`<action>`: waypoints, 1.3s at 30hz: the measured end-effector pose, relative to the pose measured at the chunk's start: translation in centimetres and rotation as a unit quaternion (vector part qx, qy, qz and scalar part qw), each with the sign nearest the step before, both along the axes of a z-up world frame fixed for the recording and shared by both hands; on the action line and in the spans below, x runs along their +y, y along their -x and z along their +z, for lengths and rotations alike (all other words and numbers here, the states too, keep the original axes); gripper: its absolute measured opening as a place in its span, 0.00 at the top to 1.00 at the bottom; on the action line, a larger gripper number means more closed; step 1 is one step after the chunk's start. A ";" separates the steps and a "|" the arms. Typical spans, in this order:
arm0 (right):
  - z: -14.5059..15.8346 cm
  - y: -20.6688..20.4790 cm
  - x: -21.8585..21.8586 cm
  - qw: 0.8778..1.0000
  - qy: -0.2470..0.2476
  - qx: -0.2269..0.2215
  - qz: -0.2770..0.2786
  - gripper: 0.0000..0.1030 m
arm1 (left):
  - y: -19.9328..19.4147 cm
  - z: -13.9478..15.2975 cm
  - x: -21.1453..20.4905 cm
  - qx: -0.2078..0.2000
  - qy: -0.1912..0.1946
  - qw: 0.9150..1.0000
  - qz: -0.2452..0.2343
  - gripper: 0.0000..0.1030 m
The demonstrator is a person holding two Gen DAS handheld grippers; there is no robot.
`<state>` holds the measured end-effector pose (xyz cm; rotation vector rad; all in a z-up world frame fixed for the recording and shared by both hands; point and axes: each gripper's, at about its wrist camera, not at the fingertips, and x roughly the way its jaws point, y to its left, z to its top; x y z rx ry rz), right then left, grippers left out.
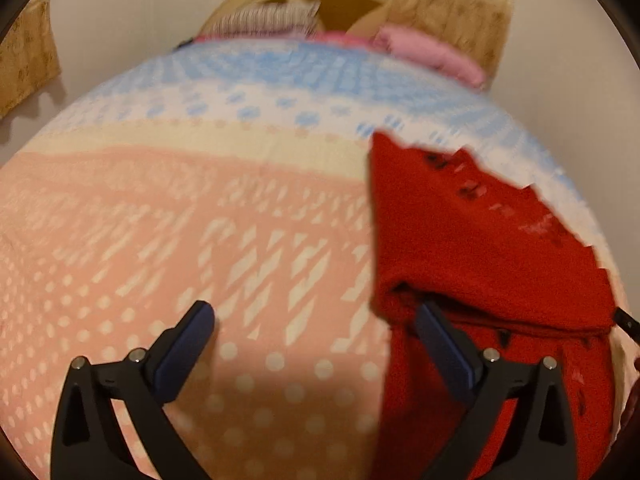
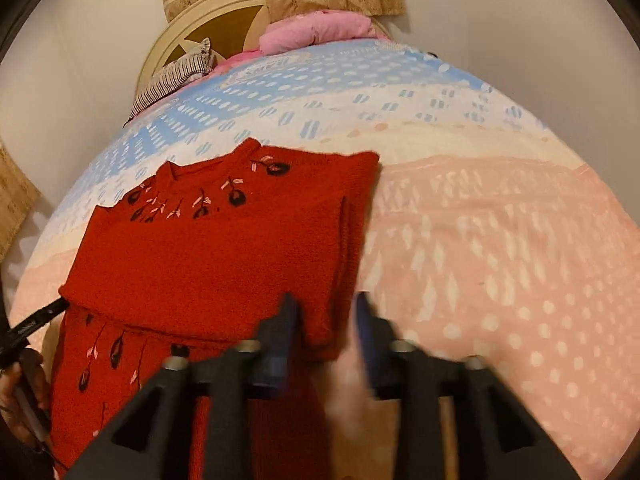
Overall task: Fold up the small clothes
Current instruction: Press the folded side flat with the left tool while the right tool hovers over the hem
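A small red knitted garment (image 2: 208, 256) with black and pink embroidery lies partly folded on a patterned bedspread (image 2: 500, 240). In the left wrist view it (image 1: 480, 248) lies at the right. My left gripper (image 1: 316, 312) is open wide; its right finger (image 1: 444, 344) rests against the folded left edge of the garment and its left finger is on the bedspread. My right gripper (image 2: 326, 312) is blurred, with its jaws partly apart at the garment's lower right folded corner. Whether it holds cloth is not clear.
The bedspread (image 1: 180, 240) has pink, cream and blue bands. A pink pillow (image 2: 316, 32) and a striped cloth (image 2: 176, 76) lie at the bed's far end by a cream headboard (image 2: 192, 24). A hand shows at the lower left (image 2: 20, 384).
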<state>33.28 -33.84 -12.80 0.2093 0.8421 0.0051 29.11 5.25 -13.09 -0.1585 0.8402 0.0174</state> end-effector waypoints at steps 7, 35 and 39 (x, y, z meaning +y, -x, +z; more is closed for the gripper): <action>2.0 -0.1 2.8 0.998 0.009 -0.040 0.046 0.58 | -1.1 2.8 -0.8 -0.042 0.008 0.999 0.011 0.00; -3.1 -2.1 3.8 0.999 0.012 0.002 0.051 0.53 | -3.0 -2.0 -1.2 0.010 -0.043 0.999 0.009 0.00; -3.2 -1.6 2.6 0.998 -0.034 -0.008 0.046 0.53 | -2.9 -2.1 -0.9 0.012 -0.031 0.999 0.012 0.00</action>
